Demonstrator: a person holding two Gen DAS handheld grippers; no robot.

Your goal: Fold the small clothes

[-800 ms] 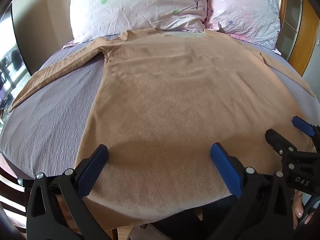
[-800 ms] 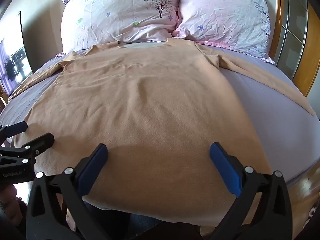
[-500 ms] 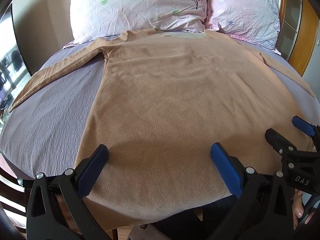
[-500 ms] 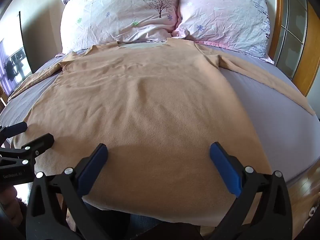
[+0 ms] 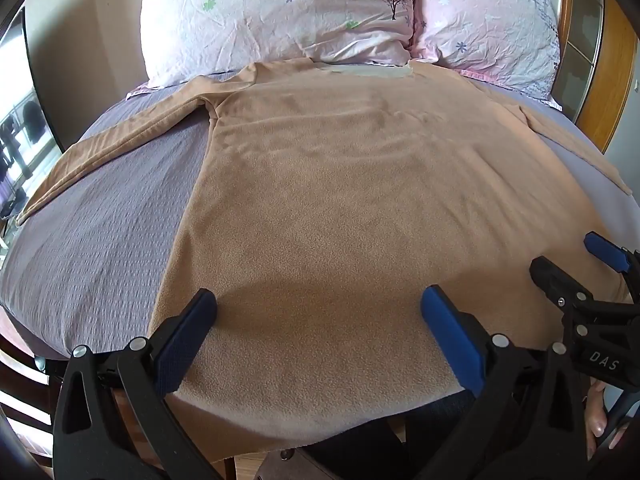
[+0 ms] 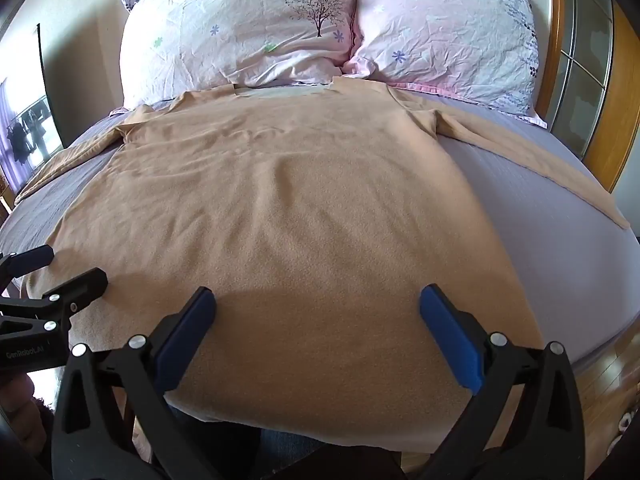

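Note:
A tan long-sleeved top (image 5: 360, 208) lies flat on the bed, collar toward the pillows, both sleeves spread out to the sides; it also shows in the right wrist view (image 6: 288, 216). Its hem hangs over the near bed edge. My left gripper (image 5: 316, 316) is open and empty, just above the hem on the left half. My right gripper (image 6: 316, 316) is open and empty, just above the hem on the right half. Each gripper shows in the other's view, the right gripper (image 5: 576, 268) at the right edge and the left gripper (image 6: 52, 272) at the left edge.
The grey-purple bedsheet (image 5: 100, 240) covers the bed. Two floral pink pillows (image 5: 280, 16) (image 6: 444, 28) lean at the head. A wooden headboard and glass-panelled door (image 6: 588, 80) stand at the right. A window (image 5: 16, 140) is at the left.

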